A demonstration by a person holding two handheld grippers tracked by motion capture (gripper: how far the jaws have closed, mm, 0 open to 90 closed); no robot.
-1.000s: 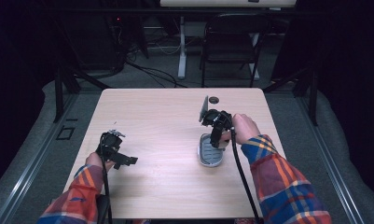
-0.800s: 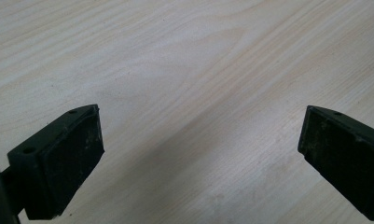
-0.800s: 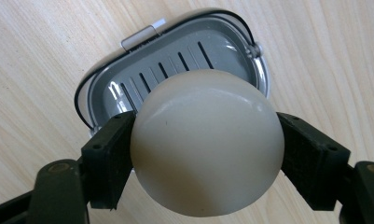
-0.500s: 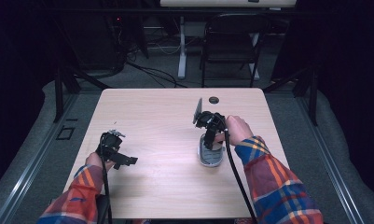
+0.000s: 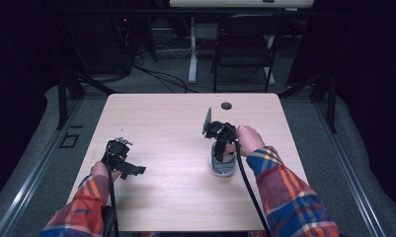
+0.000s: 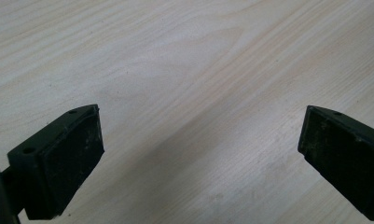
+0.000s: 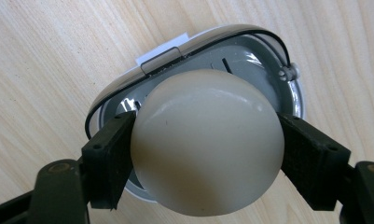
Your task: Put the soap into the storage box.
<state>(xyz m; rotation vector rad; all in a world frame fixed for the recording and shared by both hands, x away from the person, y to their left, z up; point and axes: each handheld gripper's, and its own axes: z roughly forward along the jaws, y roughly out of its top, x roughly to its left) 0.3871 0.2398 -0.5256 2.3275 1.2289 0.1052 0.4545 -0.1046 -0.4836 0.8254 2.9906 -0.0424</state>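
We hold the right gripper [image 7: 208,144] directly over the egg slicer [image 5: 223,165], which sits on the table [image 5: 176,123] at roughly 4 o'clock from table centre. Its jaws pinch the egg [image 7: 207,142] across its wide axis, one pad on each side, pads flat against the shell. In the right gripper view the egg hangs above the slicer's grey cradle [image 7: 250,58]; we cannot tell whether it touches the cradle yet. A thin wire frame [image 7: 162,57] shows at the egg's 11 o'clock, w/ the slicer rim running round behind it.

Grip rationale: a side pinch keeps the egg's underside free, so it can seat in the cradle w/o the pads fouling the rim. Our judgement: placement step, near completion; next move needs a slow descent, then release.

The left gripper [image 6: 198,154] idles at approx. 8 o'clock of table centre, well apart from the slicer. Its jaws stand spread wide over bare wood, nothing between them. Parked there, it stays clear of the working arm.
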